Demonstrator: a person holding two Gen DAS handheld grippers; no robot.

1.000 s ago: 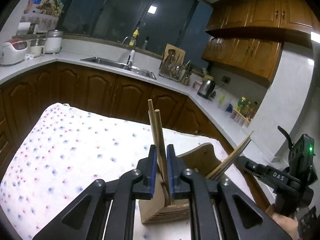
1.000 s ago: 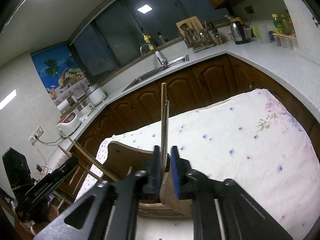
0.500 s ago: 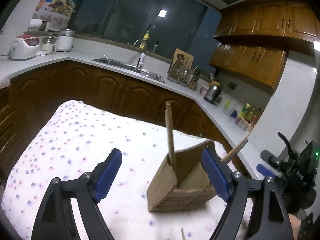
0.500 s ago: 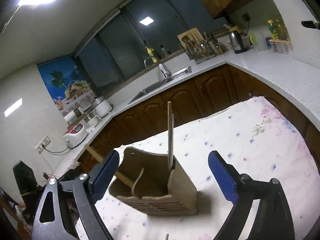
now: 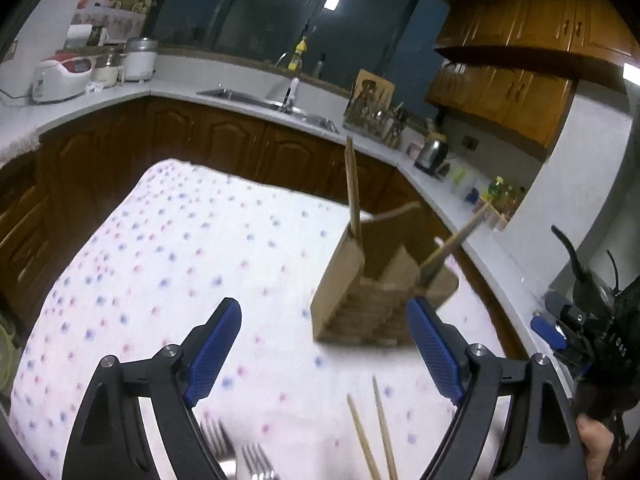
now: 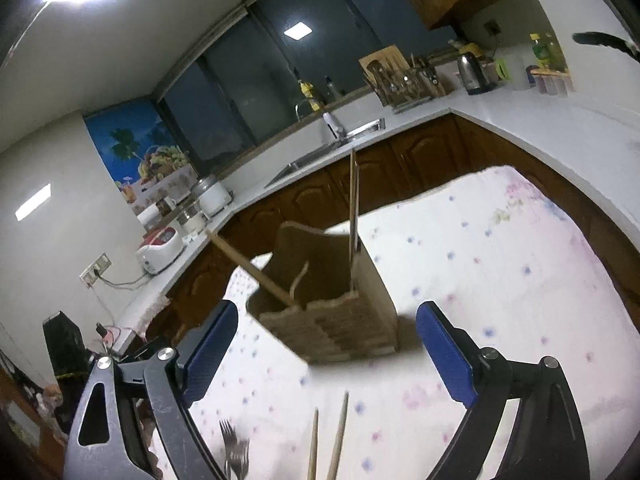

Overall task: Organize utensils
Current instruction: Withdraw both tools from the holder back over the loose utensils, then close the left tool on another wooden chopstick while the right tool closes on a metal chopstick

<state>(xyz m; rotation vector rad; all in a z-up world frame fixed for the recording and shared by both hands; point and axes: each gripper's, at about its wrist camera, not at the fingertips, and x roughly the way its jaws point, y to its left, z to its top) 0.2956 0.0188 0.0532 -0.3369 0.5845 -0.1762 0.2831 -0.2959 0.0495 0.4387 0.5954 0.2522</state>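
With both the left gripper [image 5: 324, 356] and right gripper [image 6: 326, 354] jaws wide and empty, the light wooden holder [image 5: 360, 300] mid-worktop could tip if nudged while reaching for the near chopsticks [image 5: 374, 432].

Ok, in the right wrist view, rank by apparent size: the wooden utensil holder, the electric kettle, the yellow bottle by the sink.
Largest to smallest as they look:
1. wooden utensil holder, though it sits nearest the camera
2. electric kettle
3. yellow bottle
The last two stand far back on the counter, so their true sizes stay unsure.
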